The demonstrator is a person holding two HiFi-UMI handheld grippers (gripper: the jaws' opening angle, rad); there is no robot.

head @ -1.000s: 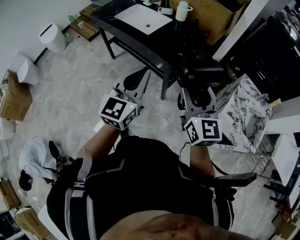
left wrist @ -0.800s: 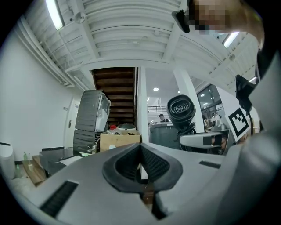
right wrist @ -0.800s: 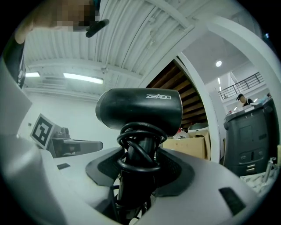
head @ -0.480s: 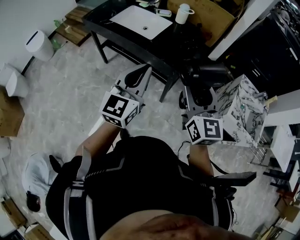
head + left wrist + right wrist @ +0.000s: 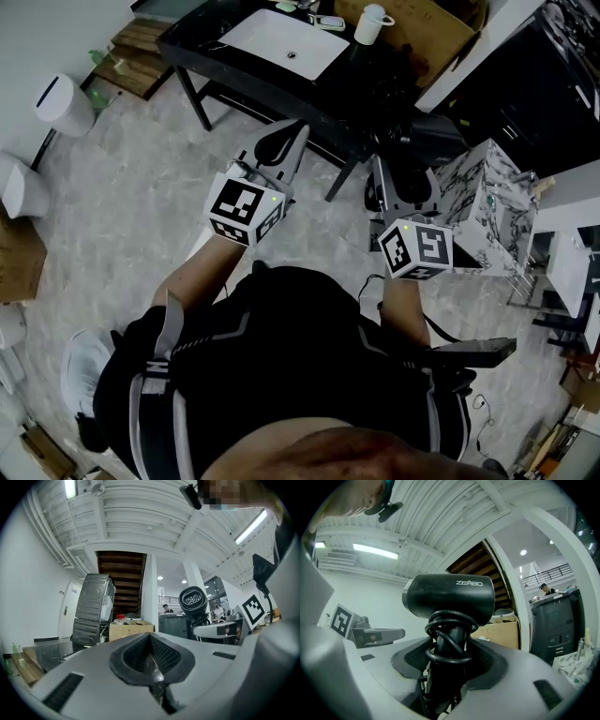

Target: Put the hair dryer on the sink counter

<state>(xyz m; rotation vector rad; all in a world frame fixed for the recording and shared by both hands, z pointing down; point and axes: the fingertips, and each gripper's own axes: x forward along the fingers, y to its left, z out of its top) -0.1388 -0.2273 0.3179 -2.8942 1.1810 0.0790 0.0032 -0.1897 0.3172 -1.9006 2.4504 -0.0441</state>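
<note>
A black hair dryer (image 5: 450, 597) with its cord wound round the handle stands upright in my right gripper (image 5: 445, 667), which is shut on the handle. In the head view the hair dryer (image 5: 419, 141) hangs in front of the right gripper (image 5: 403, 187), just off the near right corner of the black sink counter (image 5: 370, 80) with its white basin (image 5: 286, 42). My left gripper (image 5: 289, 139) is held level beside it, shut, with nothing in it; its pads (image 5: 152, 660) meet. From the left gripper view the hair dryer (image 5: 193, 601) shows its grille end.
A white cup (image 5: 372, 23) and small items stand on the counter's far edge, in front of a cardboard box (image 5: 427, 33). A marble-patterned block (image 5: 487, 211) stands right of my right gripper. White bins (image 5: 56, 98) and a wooden pallet (image 5: 131, 61) are at the left wall.
Both grippers and the person have moved closer to the sink counter, which now sits lower and nearer in the head view. The hold on the hair dryer is unchanged.
</note>
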